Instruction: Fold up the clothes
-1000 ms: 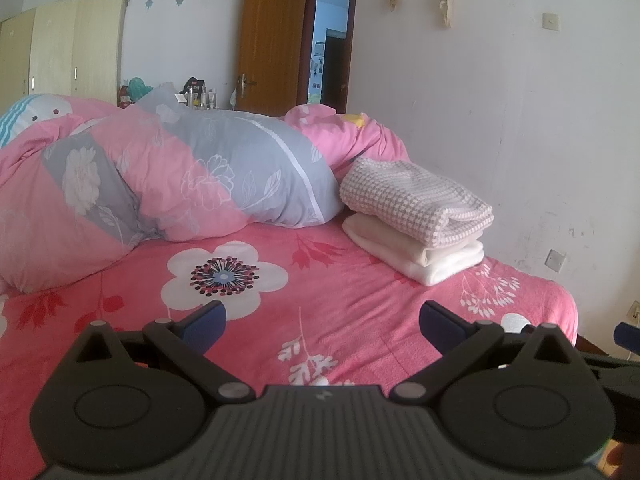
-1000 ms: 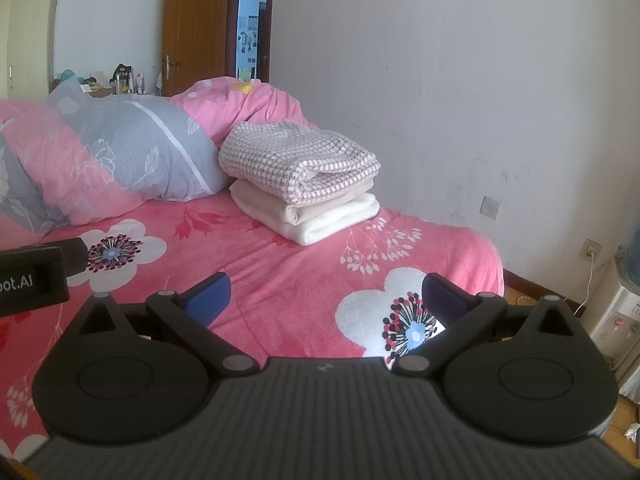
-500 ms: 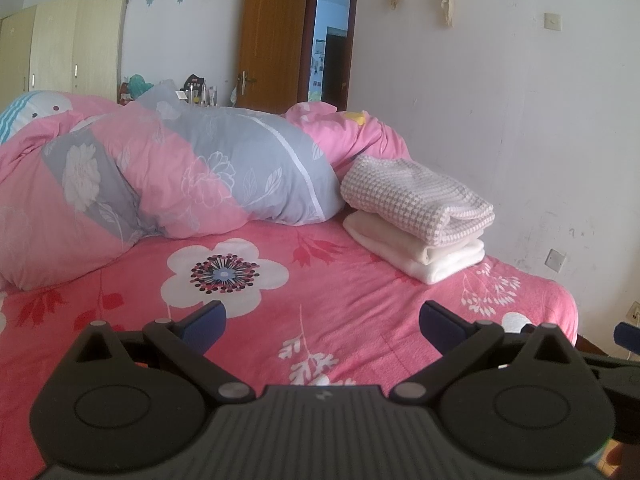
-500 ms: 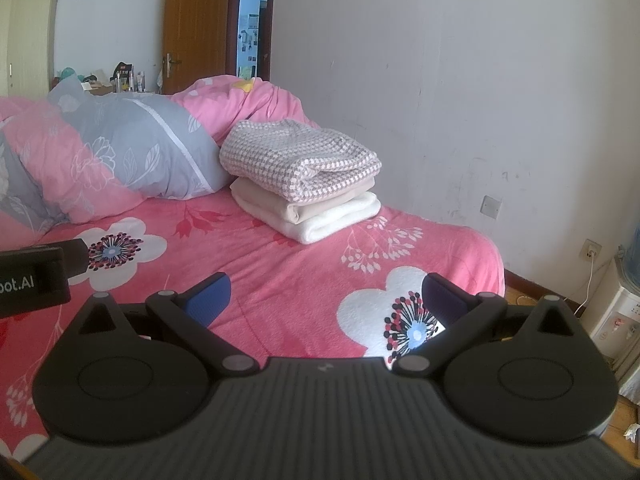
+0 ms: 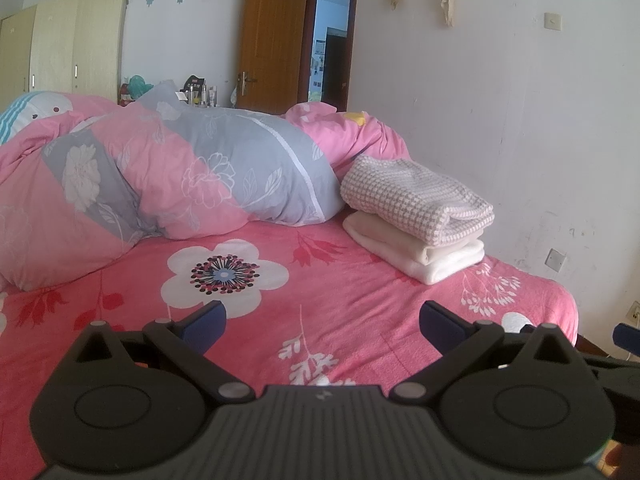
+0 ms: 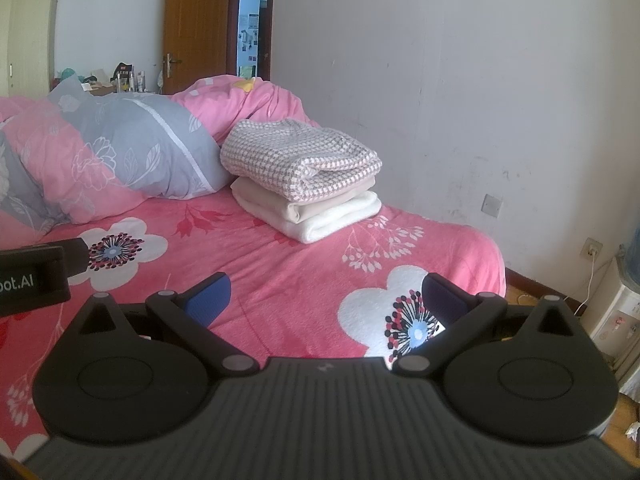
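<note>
A folded checked pink-and-white garment lies on top of folded cream and white clothes, stacked at the far right of a bed with a pink flowered sheet. My left gripper hovers low over the near part of the sheet, open and empty, well short of the stack. My right gripper is beside it to the right, also open with nothing between its blue-padded fingers. The left gripper's body shows at the left edge of the right wrist view.
A bunched pink and grey quilt fills the back left of the bed. A white wall runs along the right side. Beyond are a brown door, a wardrobe and, by the floor, a white appliance.
Almost nothing has changed. Both grippers stay open and nearly still; the views have only drifted by a few pixels.
</note>
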{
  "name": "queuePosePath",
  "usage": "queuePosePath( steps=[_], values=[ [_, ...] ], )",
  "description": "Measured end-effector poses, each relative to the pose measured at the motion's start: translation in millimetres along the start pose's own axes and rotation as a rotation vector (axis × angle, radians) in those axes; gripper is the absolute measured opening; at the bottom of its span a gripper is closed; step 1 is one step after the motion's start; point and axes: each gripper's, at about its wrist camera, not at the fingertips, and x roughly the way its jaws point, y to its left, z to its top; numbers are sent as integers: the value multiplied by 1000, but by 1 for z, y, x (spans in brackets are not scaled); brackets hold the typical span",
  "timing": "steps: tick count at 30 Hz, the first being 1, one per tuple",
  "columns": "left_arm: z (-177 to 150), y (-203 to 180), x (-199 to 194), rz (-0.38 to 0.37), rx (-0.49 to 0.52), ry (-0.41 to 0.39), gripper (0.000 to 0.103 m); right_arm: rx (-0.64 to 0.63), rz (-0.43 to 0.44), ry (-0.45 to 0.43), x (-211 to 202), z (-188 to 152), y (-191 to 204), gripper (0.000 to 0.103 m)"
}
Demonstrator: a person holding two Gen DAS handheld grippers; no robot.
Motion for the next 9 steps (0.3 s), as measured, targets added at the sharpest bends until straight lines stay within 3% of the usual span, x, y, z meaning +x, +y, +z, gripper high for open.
queuePosePath(
  steps=[9],
  values=[
    [0,-1,-2,-2,4,-4,103,6,1,-6,-2,1,-3,102]
  ],
)
